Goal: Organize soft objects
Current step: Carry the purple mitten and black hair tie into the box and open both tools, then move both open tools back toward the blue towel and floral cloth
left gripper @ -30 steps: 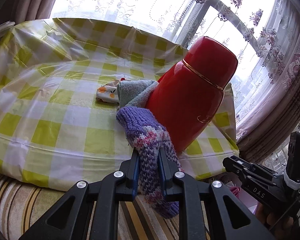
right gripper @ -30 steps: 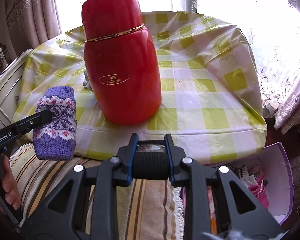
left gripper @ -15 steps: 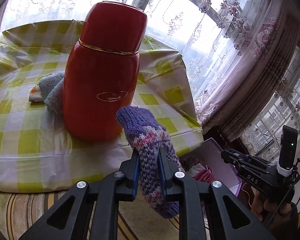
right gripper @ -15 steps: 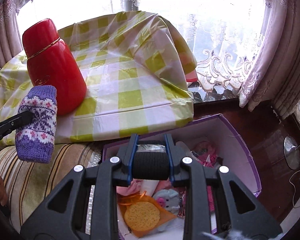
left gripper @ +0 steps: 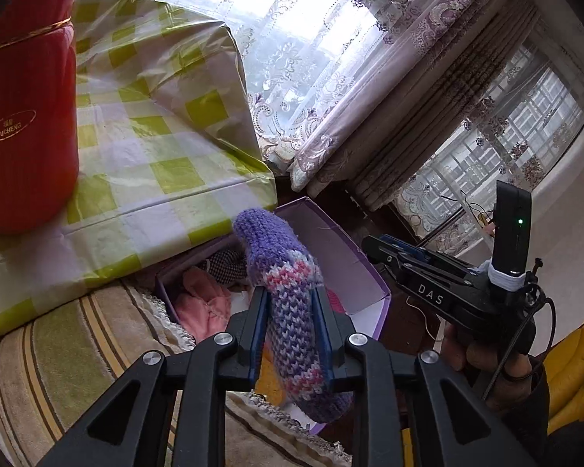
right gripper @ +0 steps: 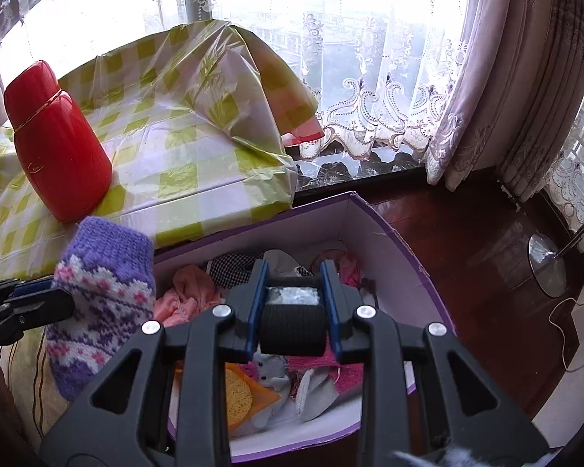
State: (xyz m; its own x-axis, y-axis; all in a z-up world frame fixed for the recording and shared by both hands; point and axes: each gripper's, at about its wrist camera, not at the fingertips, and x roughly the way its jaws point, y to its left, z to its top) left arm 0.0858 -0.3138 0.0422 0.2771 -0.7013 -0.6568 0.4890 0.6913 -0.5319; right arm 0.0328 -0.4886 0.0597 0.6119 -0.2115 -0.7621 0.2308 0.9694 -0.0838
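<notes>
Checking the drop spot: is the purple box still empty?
No, the purple box already holds soft things, among them a pink cloth and a yellow sponge.

Place: a home living space is shown.
Evidence: lace curtains (right gripper: 370, 89), checked-cloth surface (right gripper: 183, 163), striped rug (left gripper: 58, 358), wooden floor (right gripper: 467, 241) are seen.

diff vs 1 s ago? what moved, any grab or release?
Both tongs swung from over the checked table to over the purple box. Left tongs carried the purple knit sock, right tongs the black roll; both jaws are now opening, items still between them. Red flask stayed put.
</notes>
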